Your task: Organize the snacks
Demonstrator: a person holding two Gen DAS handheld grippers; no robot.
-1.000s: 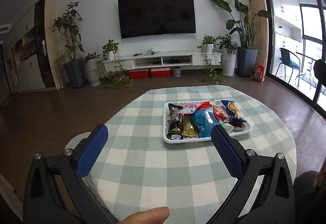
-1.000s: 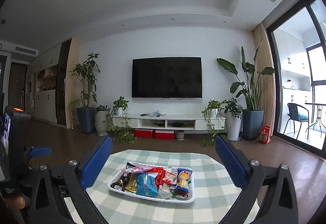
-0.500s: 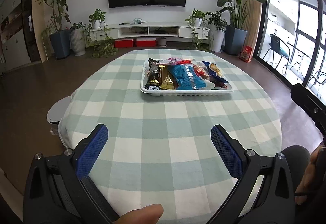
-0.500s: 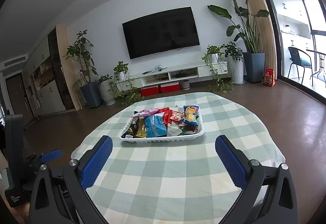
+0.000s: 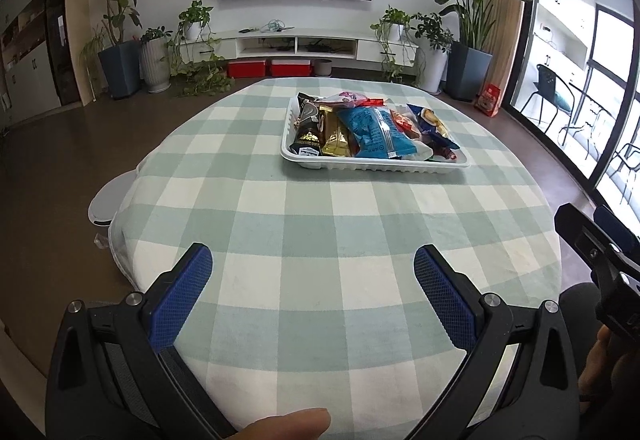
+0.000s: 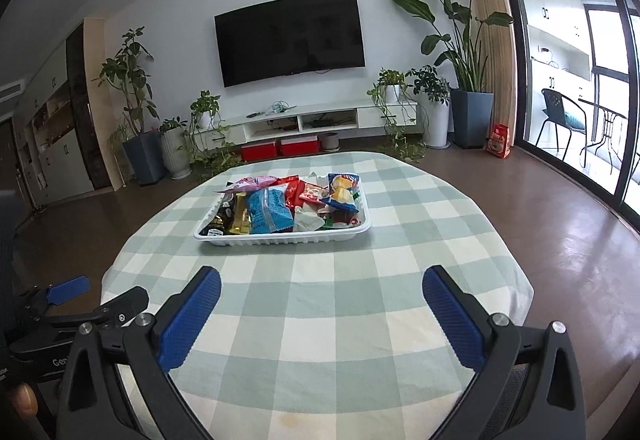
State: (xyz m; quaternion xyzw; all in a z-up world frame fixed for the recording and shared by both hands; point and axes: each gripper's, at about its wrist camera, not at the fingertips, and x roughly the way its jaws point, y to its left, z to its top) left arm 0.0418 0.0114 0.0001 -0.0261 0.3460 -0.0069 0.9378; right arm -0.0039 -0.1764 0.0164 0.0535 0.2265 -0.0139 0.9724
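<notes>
The left claw [image 5: 312, 264] hangs over the near part of the surface [image 5: 320, 224], its blue-padded fingers [image 5: 182, 296] spread wide with nothing between them; the right claw [image 6: 320, 284] is likewise spread wide and empty, above the near edge of the same green-and-white checked cloth; in the left wrist view the right claw shows at the far right edge, and in the right wrist view the left one shows at the lower left; a fingertip [image 5: 288, 422] shows at the bottom of the left wrist view. The snacks sit well ahead of both claws, heaped in a white tray [image 5: 372, 163] on the far half of the surface; among them are a blue packet [image 5: 374, 133] near the middle, a gold packet [image 5: 336, 133] just beside it on the left, a black packet [image 5: 308, 133] at the tray's left end, and a blue-and-yellow packet [image 6: 343, 191] toward the right end; the packets overlap and touch one another. Beyond the surface stand a wall-mounted television [image 6: 290, 35], a low white cabinet [image 6: 320, 119] and potted plants [image 6: 468, 79].
</notes>
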